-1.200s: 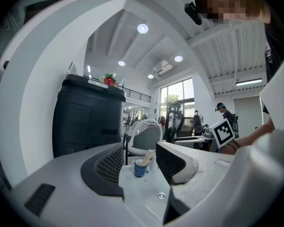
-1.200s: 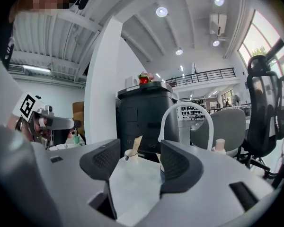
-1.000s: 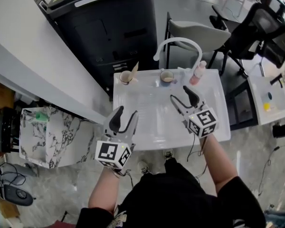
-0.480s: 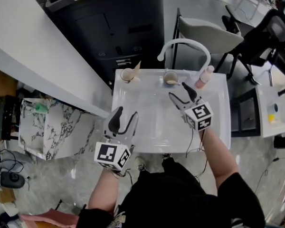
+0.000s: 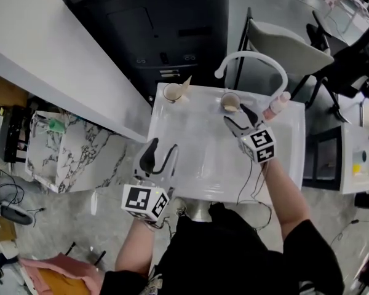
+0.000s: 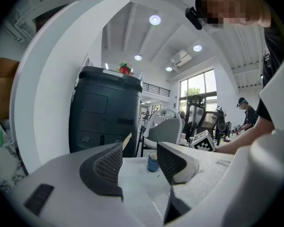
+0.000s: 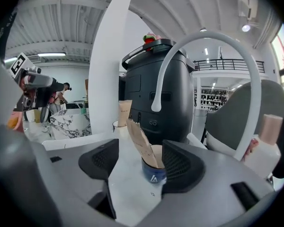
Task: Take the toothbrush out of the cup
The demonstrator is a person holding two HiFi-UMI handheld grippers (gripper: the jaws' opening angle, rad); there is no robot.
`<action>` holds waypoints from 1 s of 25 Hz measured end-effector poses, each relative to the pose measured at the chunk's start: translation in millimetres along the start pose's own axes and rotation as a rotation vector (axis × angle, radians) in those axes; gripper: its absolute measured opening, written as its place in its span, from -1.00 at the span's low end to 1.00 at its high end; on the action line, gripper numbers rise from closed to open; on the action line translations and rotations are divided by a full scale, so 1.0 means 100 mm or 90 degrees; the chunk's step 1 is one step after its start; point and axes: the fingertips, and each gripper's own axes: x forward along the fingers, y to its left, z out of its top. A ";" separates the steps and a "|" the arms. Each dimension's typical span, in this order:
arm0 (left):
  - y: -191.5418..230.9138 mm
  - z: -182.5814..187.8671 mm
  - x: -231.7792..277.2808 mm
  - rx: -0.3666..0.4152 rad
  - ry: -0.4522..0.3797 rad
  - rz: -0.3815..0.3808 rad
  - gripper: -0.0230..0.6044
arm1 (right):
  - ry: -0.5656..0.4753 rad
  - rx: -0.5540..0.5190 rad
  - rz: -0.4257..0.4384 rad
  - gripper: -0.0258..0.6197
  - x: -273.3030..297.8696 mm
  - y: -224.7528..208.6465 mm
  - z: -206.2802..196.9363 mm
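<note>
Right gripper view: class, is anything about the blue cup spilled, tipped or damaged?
Nothing stands out. The blue cup stands upright on the white surface, the paper-wrapped toothbrush leans inside it, and no spill shows.

Head view looks steeply down on the white desk (image 5: 190, 146); both gripper views skim low across it, sharing the dark blue cup (image 7: 154, 174), the right view nearer

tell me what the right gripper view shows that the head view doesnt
Only the right gripper view: the cup's blue side with its white logo, and the paper-wrapped toothbrush leaning out, seen between the right gripper's open jaws. Only the head view: that gripper's marker cube and the person's forearm. Both: the white faucet arch and pink-capped bottle.
</note>
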 end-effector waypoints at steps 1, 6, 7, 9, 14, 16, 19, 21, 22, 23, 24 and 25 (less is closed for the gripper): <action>0.01 0.00 0.00 -0.004 0.001 0.006 -0.26 | 0.003 -0.005 0.003 -0.04 0.03 -0.01 -0.02; 0.05 -0.06 0.01 -0.019 0.004 0.034 -0.26 | 0.019 -0.032 0.019 -0.09 0.18 -0.09 -0.10; 0.06 -0.07 0.01 -0.020 0.006 0.038 -0.26 | 0.025 -0.039 0.024 -0.10 0.21 -0.09 -0.13; 0.09 -0.10 0.00 -0.022 0.009 0.048 -0.26 | 0.034 -0.057 0.034 -0.12 0.27 -0.10 -0.17; 0.14 -0.15 -0.04 -0.027 0.012 0.067 -0.26 | 0.031 -0.070 0.047 -0.20 0.37 -0.08 -0.16; 0.16 -0.16 -0.05 -0.029 0.013 0.073 -0.26 | 0.034 -0.072 0.049 -0.28 0.41 -0.09 -0.17; 0.20 -0.17 -0.07 -0.032 0.012 0.079 -0.26 | 0.039 -0.075 0.052 -0.41 0.44 -0.09 -0.19; 0.21 -0.18 -0.08 -0.033 0.012 0.082 -0.26 | 0.039 -0.077 0.052 -0.50 0.45 -0.09 -0.20; 0.21 -0.19 -0.08 -0.033 0.012 0.083 -0.26 | 0.039 -0.078 0.050 -0.63 0.46 -0.09 -0.20; 0.21 -0.19 -0.08 -0.034 0.012 0.083 -0.26 | 0.039 -0.078 0.048 -0.67 0.45 -0.09 -0.20; 0.21 -0.19 -0.09 -0.034 0.012 0.083 -0.26 | 0.038 -0.078 0.045 -0.71 0.45 -0.10 -0.20; 0.22 -0.19 -0.09 -0.034 0.012 0.082 -0.26 | 0.037 -0.078 0.042 -0.72 0.45 -0.10 -0.19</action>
